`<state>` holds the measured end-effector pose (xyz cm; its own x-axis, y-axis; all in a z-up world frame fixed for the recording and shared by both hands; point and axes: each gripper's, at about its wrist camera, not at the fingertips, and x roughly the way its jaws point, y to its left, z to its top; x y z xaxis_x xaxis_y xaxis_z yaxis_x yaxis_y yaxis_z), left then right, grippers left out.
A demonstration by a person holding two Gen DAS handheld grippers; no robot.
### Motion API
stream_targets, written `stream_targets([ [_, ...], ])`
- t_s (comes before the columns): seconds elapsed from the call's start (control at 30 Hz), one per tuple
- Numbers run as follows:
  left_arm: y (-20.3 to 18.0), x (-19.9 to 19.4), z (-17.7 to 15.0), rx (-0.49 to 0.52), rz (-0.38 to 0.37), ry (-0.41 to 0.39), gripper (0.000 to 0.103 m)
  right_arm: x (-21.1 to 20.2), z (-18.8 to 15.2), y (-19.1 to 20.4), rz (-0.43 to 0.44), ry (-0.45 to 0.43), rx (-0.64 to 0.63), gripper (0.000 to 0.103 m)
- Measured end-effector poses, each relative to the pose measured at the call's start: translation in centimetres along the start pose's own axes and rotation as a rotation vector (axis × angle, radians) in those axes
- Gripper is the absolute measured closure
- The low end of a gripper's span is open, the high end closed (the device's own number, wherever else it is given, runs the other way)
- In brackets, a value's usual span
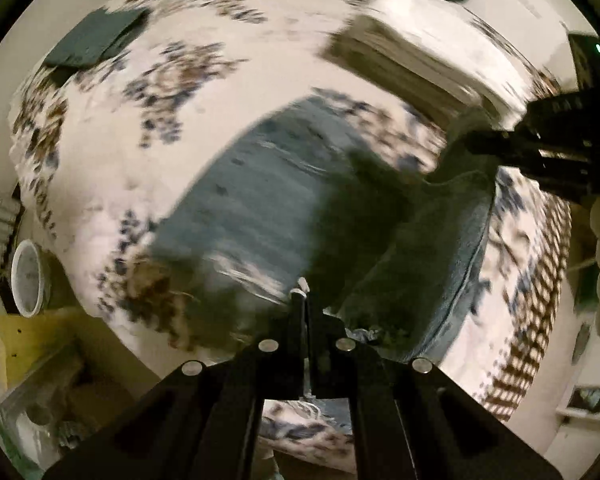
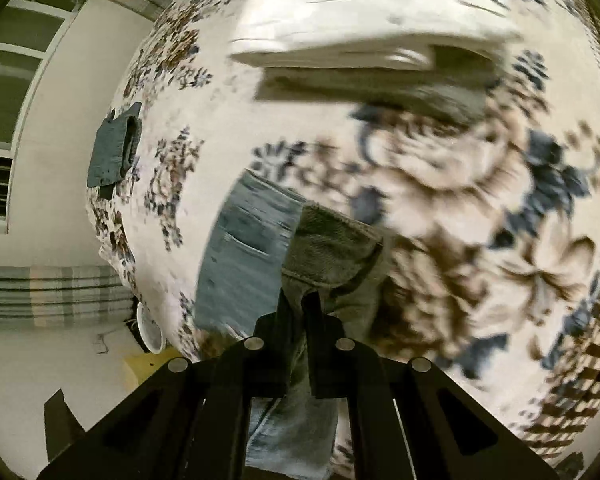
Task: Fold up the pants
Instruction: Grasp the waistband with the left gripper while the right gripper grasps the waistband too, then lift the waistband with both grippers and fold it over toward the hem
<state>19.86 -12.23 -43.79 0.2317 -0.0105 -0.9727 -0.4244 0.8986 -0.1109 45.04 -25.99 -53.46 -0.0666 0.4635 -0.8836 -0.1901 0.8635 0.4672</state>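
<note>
Blue denim pants point(image 1: 252, 208) lie on a floral bedspread point(image 1: 132, 132); both views are motion-blurred. My left gripper point(image 1: 302, 296) is shut on a pants edge, with frayed denim hanging under the fingers. My right gripper point(image 2: 300, 300) is shut on a folded denim hem point(image 2: 332, 248), lifted above the lower layer of pants point(image 2: 244, 248). In the left wrist view the right gripper point(image 1: 480, 144) shows at the right, holding the raised fabric over the flat part.
A folded dark garment point(image 1: 96, 38) lies at the bed's far left, also in the right wrist view point(image 2: 112, 148). A stack of folded white bedding point(image 2: 372, 20) sits at the back. A white bucket point(image 1: 26, 280) stands beside the bed.
</note>
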Motion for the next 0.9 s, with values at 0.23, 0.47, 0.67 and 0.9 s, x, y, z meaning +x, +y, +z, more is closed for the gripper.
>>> stream_targets([
  [0.23,9.1,3.1,4.4,-0.083,0.045,0.015,0.103,8.4,3.9,7.9,-0.083,0.022,-0.027,0.097],
  [0.47,15.0,9.5,7.4,-0.115,0.05,0.11,0.1,17.6,7.5,12.6,-0.219,0.111,-0.099,0.094],
  [0.67,19.3,9.7,6.8,-0.245,0.027,0.157,0.088,19.6,7.1,13.4,-0.158,0.208,-0.131,0.031],
  [0.9,18.4,5.9,2.9,-0.383,-0.077,0.122,0.041,13.1,2.3,11.7,-0.136,0.155,-0.154,0.016],
])
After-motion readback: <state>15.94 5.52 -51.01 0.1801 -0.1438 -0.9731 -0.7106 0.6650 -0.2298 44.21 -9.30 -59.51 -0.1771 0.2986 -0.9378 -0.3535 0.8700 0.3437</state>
